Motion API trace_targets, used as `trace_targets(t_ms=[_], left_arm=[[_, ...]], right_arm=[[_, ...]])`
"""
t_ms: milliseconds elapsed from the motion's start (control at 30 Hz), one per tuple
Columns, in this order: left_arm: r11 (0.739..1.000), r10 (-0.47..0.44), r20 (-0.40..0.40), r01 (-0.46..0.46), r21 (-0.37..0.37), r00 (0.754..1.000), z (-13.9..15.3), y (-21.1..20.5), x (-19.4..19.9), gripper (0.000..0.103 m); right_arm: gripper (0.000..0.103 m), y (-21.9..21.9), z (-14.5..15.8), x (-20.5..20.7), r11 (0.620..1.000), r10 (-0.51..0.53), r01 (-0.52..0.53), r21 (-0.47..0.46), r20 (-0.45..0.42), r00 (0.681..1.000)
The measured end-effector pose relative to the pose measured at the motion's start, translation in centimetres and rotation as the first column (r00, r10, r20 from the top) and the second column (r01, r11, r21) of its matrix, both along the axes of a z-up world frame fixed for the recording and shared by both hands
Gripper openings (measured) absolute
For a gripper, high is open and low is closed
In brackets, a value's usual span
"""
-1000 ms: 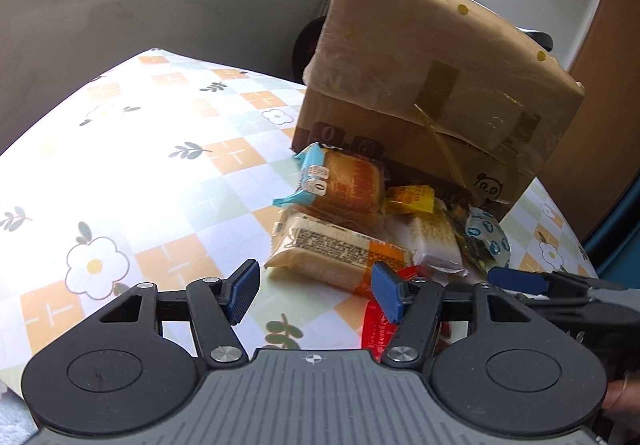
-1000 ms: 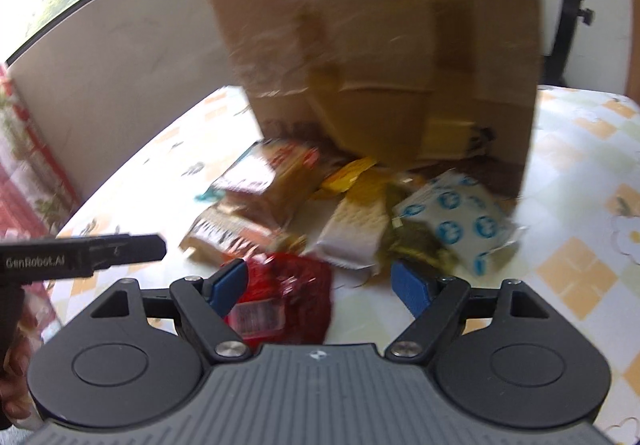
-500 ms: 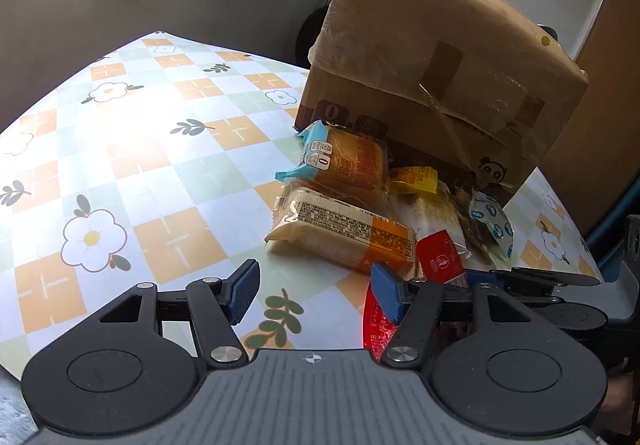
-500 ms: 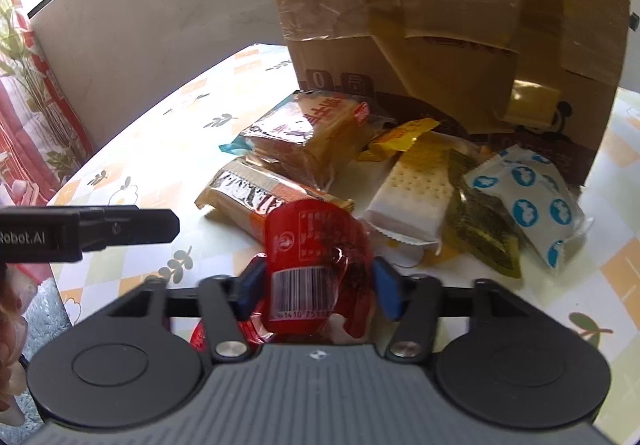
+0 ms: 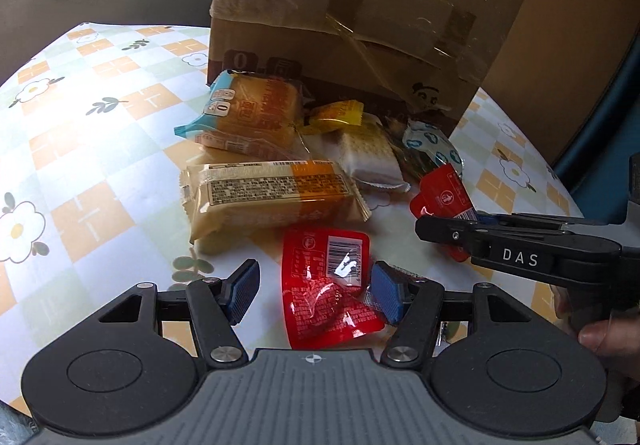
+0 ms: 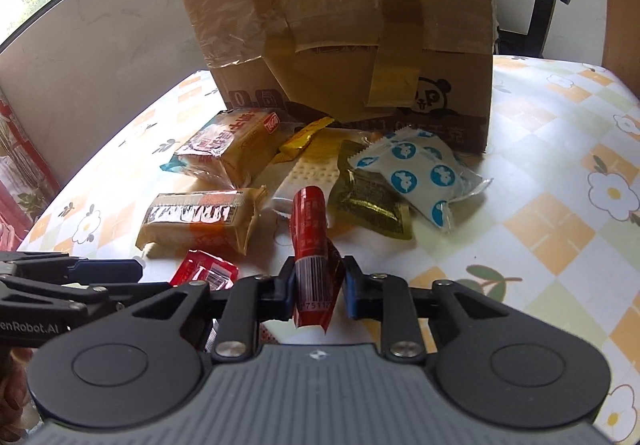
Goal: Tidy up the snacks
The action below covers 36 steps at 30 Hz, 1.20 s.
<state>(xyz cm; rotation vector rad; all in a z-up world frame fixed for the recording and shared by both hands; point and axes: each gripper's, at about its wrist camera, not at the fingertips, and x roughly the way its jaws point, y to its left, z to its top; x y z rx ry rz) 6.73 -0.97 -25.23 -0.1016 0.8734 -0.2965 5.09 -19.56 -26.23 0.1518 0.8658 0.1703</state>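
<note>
My right hand-held gripper [image 6: 316,287] has just closed, grasping a red packet [image 6: 312,241]; my left hand-held gripper [image 5: 316,287] stays released over another red packet [image 5: 326,285] on the worktop [image 5: 100,149].

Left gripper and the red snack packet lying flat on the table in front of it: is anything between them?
Nothing visible. The flat red packet lies directly between the open fingers of the left gripper, with no other snack on top of it. The right gripper works beside it, shut on a second red packet.

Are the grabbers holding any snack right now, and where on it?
The right gripper pinches a red packet at its barcode end, the rest sticking out ahead. The left gripper holds nothing; another red packet just lies between its open jaws.
</note>
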Motion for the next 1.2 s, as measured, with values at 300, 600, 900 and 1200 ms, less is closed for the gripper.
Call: trace_targets(t_ms=[300, 600, 900, 1200], left_arm=[[0.998, -0.018, -0.014, 0.019, 0.064, 1.0, -1.1, -0.9, 0.1, 0.065], [0.987, -0.041, 0.012, 0.038, 0.159, 0.999, -1.1, -1.9, -0.2, 0.056], [0.992, -0.01, 0.047, 0.004, 0.124, 0.999, -0.5, -0.6, -0.5, 0.038], [0.992, -0.009, 0.055, 0.002, 0.129, 0.998, -0.6, -0.9, -0.7, 0.038]], right_arm=[[0.025, -0.3, -0.2, -0.2, 1.0, -0.011, 0.011, 0.012, 0.003, 1.0], [0.025, -0.4, -0.1, -0.4, 1.0, -0.022, 0.022, 0.02, 0.007, 1.0], [0.025, -0.5, 0.1, -0.5, 0.999, -0.024, 0.024, 0.022, 0.013, 1.0], [0.025, -0.6, 0.3, -0.6, 0.999, -0.031, 0.03, 0.027, 0.018, 0.999]])
